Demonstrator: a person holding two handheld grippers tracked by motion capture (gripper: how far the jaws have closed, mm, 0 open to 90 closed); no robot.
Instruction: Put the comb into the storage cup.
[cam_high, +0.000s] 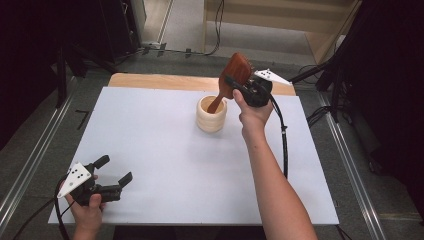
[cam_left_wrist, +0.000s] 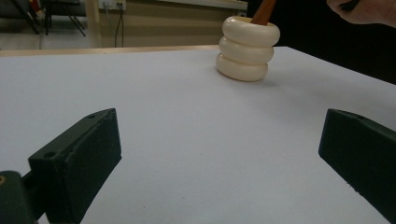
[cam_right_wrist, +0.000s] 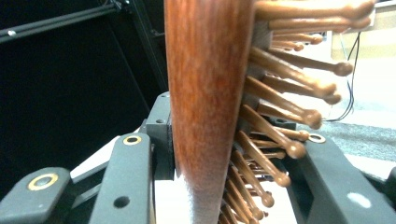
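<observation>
Wooden hairbrush (cam_high: 235, 75) up over the far right of the white surface (cam_high: 165, 150), handle tip dipping into the cream ribbed cup (cam_high: 211, 114). Clamped at the brush head between the right tongs (cam_high: 239, 85), bristles (cam_right_wrist: 280, 107) splayed toward one jaw. Near left corner: left tongs (cam_high: 117, 172) spread wide, gripping nothing, hovering low.

Both forearms came in bare, no sleeves; the left gripper (cam_high: 114, 169) was black with blocky flat fingers (cam_left_wrist: 79, 158), a grey three-cornered plate (cam_high: 74, 179) dotted with black marks; the right gripper (cam_high: 254, 90) matched it, brass-ringed screw holes (cam_right_wrist: 43, 182) on its dark arms, black cable (cam_high: 284, 145) trailing.
</observation>
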